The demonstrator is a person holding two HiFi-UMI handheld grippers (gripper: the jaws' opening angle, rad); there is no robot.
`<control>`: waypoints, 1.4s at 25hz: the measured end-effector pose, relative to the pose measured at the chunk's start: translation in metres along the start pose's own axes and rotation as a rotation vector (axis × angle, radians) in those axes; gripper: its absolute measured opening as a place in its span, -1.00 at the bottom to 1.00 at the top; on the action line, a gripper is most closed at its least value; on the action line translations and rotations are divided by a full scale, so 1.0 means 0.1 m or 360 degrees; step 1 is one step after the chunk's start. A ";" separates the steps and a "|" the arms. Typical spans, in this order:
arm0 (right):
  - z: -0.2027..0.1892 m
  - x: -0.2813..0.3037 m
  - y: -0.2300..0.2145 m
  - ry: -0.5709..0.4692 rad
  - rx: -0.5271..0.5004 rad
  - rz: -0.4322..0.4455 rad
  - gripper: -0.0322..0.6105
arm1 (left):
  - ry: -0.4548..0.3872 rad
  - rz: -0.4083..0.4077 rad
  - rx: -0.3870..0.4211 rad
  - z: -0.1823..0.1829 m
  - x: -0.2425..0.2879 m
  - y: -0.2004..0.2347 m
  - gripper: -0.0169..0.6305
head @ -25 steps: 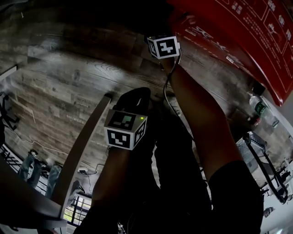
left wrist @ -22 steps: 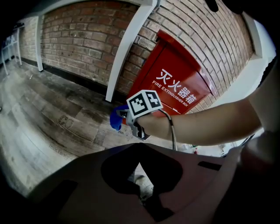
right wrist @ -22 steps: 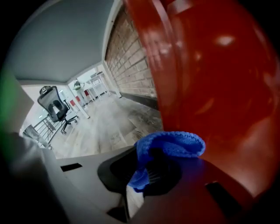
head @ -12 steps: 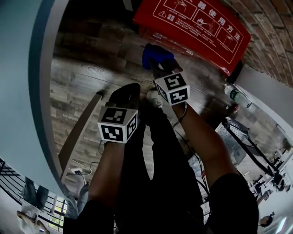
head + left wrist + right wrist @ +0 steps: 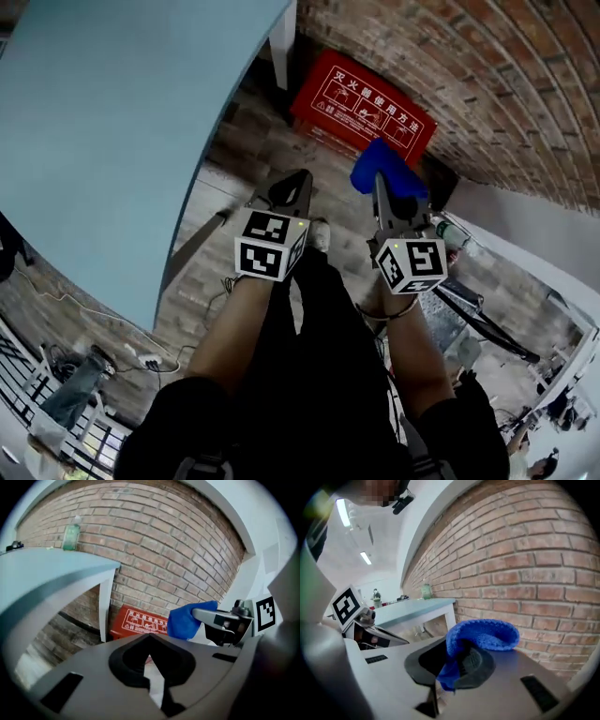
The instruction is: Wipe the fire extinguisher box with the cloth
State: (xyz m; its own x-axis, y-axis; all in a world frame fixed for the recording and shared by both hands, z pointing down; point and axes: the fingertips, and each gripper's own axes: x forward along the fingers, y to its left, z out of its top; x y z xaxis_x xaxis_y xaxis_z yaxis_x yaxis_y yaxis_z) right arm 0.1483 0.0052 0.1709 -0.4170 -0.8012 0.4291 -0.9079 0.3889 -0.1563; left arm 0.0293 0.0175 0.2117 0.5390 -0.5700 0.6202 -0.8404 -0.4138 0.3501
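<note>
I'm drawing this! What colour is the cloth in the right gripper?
The knitted cloth is bright blue, shown best in the right gripper view.

The right gripper [image 5: 452, 670] pinches a blue cloth [image 5: 485, 633] mid-frame; a brick wall [image 5: 525, 559] fills the right side.

R. tongs [image 5: 381, 190] w/ blue cloth [image 5: 386, 172] withdrawn from fire extinguisher box [image 5: 364, 105]; now well apart, held higher.

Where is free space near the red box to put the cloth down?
The table top is mostly bare; a green bottle stands at its wall end. The floor between the table leg and the fire extinguisher box is free. Right of the box is crowded: a bottle, a black frame.
</note>
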 end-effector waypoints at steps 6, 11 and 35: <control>1.14 -0.81 -0.06 -0.0214 0.0106 -0.0119 -0.77 | -0.0149 -0.0061 0.0084 0.97 -0.68 -0.74 -0.96; 1.86 -1.49 0.04 -0.0391 0.0138 -0.0124 -0.77 | -0.0250 -0.0124 0.0207 1.56 -1.19 -1.45 -0.96; 3.03 -1.71 -0.17 -0.0679 -0.0035 0.0096 -0.77 | -0.0548 -0.0050 0.0520 2.66 -1.50 -2.13 -0.97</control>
State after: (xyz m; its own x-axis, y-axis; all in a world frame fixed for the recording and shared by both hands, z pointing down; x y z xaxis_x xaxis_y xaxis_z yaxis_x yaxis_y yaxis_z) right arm 0.2223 -0.0026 -0.1696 -0.4536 -0.8911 0.0128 -0.8821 0.4469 -0.1488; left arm 0.1424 0.0022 -0.1426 0.5981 -0.7327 0.3247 -0.7909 -0.6050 0.0915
